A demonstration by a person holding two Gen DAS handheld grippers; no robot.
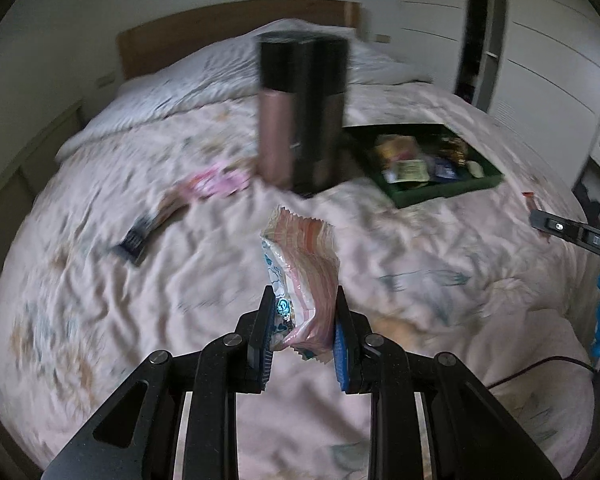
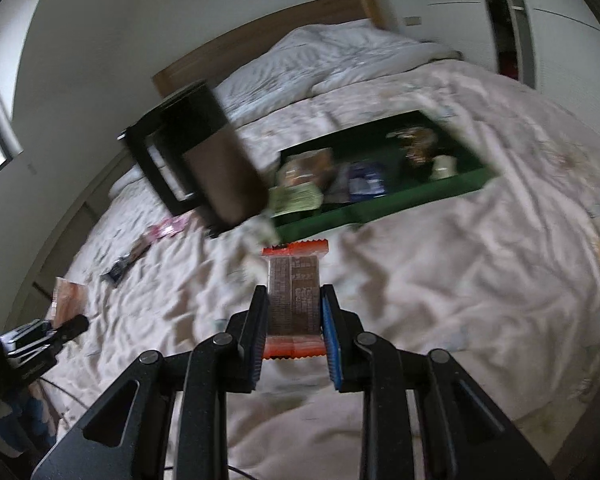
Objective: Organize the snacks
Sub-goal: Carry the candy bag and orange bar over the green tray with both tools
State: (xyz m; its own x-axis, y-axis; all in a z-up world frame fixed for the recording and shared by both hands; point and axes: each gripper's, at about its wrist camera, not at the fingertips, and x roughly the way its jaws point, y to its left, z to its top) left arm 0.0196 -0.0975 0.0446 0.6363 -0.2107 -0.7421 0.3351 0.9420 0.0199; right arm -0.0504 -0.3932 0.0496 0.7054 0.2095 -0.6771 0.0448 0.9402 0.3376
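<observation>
Left claw point(image 1: 303, 322) clamps a pink-striped snack packet point(image 1: 300, 276); right claw point(image 2: 294, 330) clamps an orange-edged wafer bar point(image 2: 295, 296). Green tray point(image 2: 400, 204) on bed point(image 2: 460, 300).

Bed point(image 1: 380, 240) w/ quilt: green tray point(image 1: 452, 196), dark box point(image 1: 308, 120), loose snack packets point(image 1: 216, 184).

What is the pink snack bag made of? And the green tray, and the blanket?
The pink bag looks like thin shiny plastic film: it glints, crinkles, and has a zigzag sealed edge. The green tray seems stiff, maybe cardboard or plastic; its straight matte walls hold shape, but blur leaves it open. The blanket looks like soft cloth, rumpled into folds.
</observation>
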